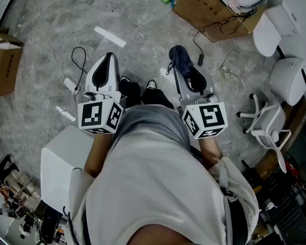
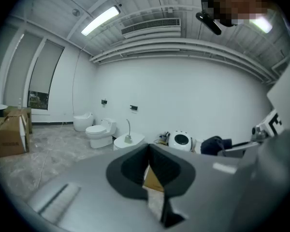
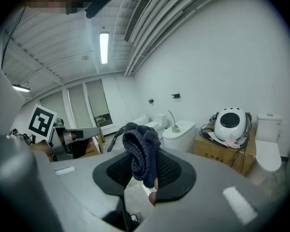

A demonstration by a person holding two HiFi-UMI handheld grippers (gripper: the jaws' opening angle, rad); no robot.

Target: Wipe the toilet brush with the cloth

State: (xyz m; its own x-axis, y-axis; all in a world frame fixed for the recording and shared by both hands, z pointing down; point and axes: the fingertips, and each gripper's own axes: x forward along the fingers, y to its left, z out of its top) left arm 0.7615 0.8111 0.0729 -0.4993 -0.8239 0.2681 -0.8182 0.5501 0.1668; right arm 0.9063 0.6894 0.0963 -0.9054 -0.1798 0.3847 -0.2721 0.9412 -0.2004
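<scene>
Standing, the person holds both forearms forward side by side above the grey marbled floor (image 1: 46,29), the left tongs (image 1: 109,56) closed and empty, the right tongs (image 3: 145,172) clamped on a dark blue knitted cloth (image 3: 141,151) bunched above their tips.

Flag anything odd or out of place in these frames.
The toilet brush stands upright on top of a closed white toilet, not on the floor. Loose cables and a white strip lie across the floor. The cloth sits clamped in the right gripper, which looks normal.
</scene>
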